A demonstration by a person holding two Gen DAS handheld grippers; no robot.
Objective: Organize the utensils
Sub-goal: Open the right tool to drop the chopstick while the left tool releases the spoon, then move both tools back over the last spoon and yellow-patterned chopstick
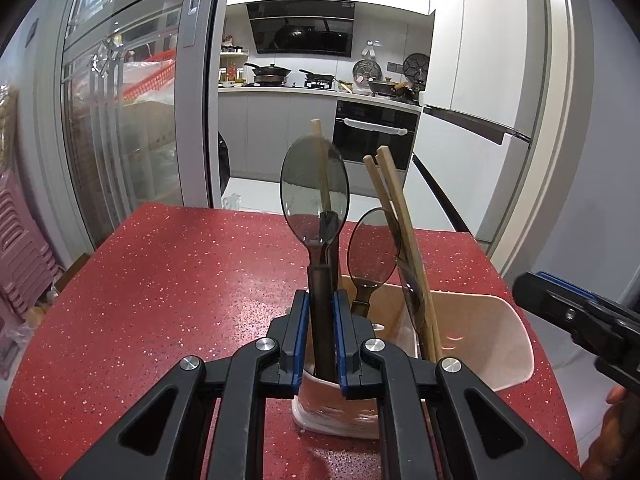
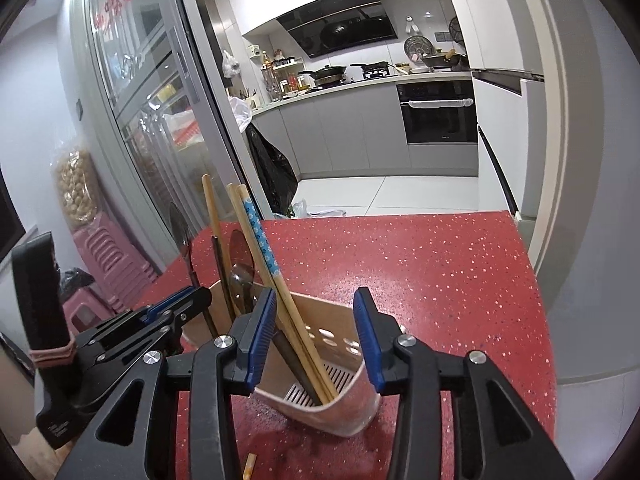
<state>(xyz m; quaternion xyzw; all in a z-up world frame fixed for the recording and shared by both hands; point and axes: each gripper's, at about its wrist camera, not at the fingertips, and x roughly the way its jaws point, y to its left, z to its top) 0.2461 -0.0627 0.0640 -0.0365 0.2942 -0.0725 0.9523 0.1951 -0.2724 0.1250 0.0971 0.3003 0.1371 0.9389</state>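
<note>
A pale pink utensil holder [image 1: 496, 336] stands on the red speckled table [image 1: 160, 280]. My left gripper [image 1: 321, 312] is shut on the dark handle of a large spoon [image 1: 314, 192], held upright over the holder's near compartment. A smaller spoon [image 1: 374, 246] and wooden chopsticks [image 1: 400, 216] stand in the holder. In the right wrist view my right gripper [image 2: 316, 320] is open, its blue pads on either side of the holder [image 2: 340, 360] above the chopsticks [image 2: 276, 280]. The left gripper [image 2: 176, 308] shows at the left there.
A loose chopstick end [image 2: 249, 466] lies on the table near the front edge. The right gripper [image 1: 580, 316] shows at the right of the left wrist view. Glass sliding doors [image 1: 132, 120] and stacked pink stools [image 2: 108, 256] stand to the left. A kitchen lies beyond.
</note>
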